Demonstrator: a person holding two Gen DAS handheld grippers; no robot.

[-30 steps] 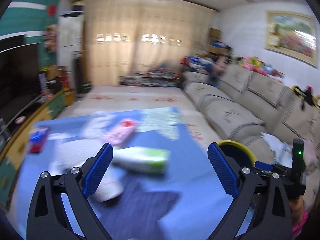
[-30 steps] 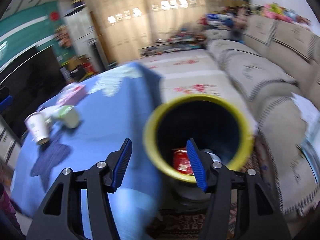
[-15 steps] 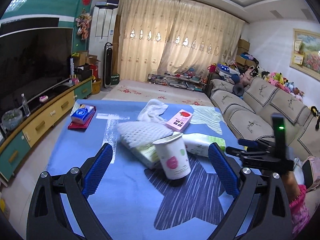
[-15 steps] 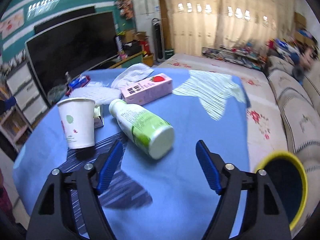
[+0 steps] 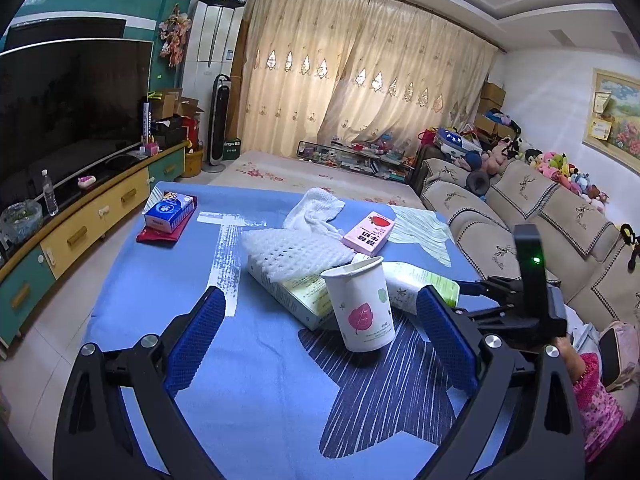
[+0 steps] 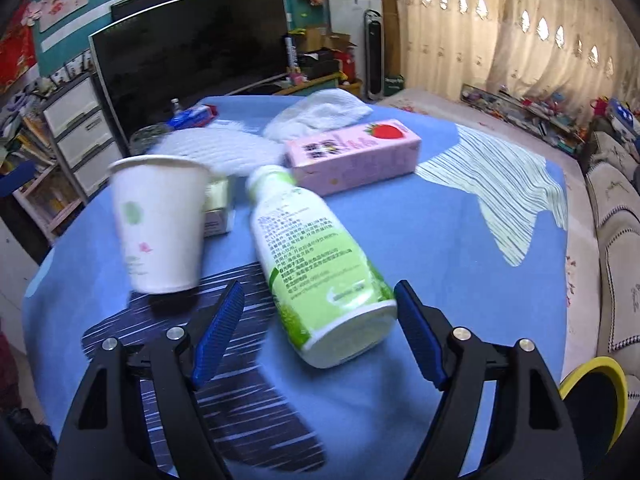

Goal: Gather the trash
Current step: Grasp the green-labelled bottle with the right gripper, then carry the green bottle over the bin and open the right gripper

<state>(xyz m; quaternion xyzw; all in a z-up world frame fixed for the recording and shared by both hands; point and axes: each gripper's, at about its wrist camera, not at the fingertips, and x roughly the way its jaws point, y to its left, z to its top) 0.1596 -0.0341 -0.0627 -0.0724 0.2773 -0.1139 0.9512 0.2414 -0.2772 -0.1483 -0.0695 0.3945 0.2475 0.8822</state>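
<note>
On the blue-clothed table (image 5: 152,288) stands a white paper cup (image 5: 362,308) (image 6: 158,220). A green-and-white bottle (image 5: 416,280) (image 6: 316,264) lies on its side beside it. My right gripper (image 6: 320,285) is open, with the bottle's base between its jaws and the pads not pressing on it. My left gripper (image 5: 320,292) is open and empty, and the cup stands just beyond its fingertips. A pink strawberry carton (image 5: 370,232) (image 6: 352,156), a white foam net (image 5: 292,248) on a flat box (image 5: 288,294) and a white cloth (image 5: 316,210) lie further back.
A dark bin with a yellow rim (image 6: 592,392) stands off the table's right edge, by the sofa (image 5: 520,208). A blue tissue pack (image 5: 168,210) lies at the far left of the table. A TV cabinet (image 5: 80,232) runs along the left.
The right gripper swung away from the bin to the table, opened wider and closed in around the bottle's base. The left gripper swung left to face the cup, then held still.
</note>
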